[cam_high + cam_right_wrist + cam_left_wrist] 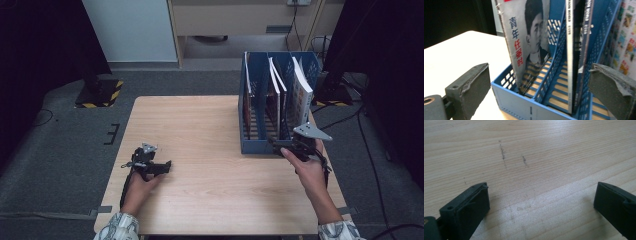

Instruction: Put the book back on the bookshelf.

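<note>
Right now the right gripper (280, 146) sits at the front of the blue file rack (255, 146) on the wooden table (200, 125), its jaws spread wide and holding nothing. Just ahead of it stands a magazine with a face on the cover (527, 42) in the left slot, with thinner magazines (576, 50) one slot over. Far off, the left gripper (162, 167) rests low on bare wood, jaws wide apart too

floor: grey carpet (60, 150) | far: pale cabinet (131, 30) | sides: dark curtains (35, 45)
</note>
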`<action>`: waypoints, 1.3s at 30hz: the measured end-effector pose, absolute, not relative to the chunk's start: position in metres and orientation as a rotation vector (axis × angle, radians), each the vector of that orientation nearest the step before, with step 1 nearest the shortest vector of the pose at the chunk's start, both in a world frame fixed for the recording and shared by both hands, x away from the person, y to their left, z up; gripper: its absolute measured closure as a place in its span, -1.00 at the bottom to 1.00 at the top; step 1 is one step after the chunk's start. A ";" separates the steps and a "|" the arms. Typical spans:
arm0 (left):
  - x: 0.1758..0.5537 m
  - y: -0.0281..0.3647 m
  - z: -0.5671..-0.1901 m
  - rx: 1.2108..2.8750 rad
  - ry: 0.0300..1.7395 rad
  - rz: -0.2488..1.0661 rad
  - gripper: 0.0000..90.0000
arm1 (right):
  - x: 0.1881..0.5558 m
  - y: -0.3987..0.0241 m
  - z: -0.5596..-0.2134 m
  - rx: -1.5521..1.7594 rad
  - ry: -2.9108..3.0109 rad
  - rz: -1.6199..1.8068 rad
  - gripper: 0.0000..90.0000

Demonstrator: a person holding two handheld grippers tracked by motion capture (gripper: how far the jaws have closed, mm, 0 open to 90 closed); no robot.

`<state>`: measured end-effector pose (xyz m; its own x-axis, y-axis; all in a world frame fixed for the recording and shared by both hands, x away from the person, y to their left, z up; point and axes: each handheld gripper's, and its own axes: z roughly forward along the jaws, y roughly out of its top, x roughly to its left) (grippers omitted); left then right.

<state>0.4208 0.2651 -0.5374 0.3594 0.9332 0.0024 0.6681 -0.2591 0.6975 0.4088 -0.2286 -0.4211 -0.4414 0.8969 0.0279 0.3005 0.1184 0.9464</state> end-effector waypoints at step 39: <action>0.420 0.264 -0.537 2.020 1.384 0.565 -1.00 | 0.384 -0.176 -0.448 1.119 1.985 1.386 -0.86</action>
<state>0.4198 0.2642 -0.5373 0.3600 0.9329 0.0029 0.6684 -0.2601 0.6968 0.3838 -0.1761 -0.4484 -0.5571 0.8273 0.0724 0.3528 0.1569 0.9224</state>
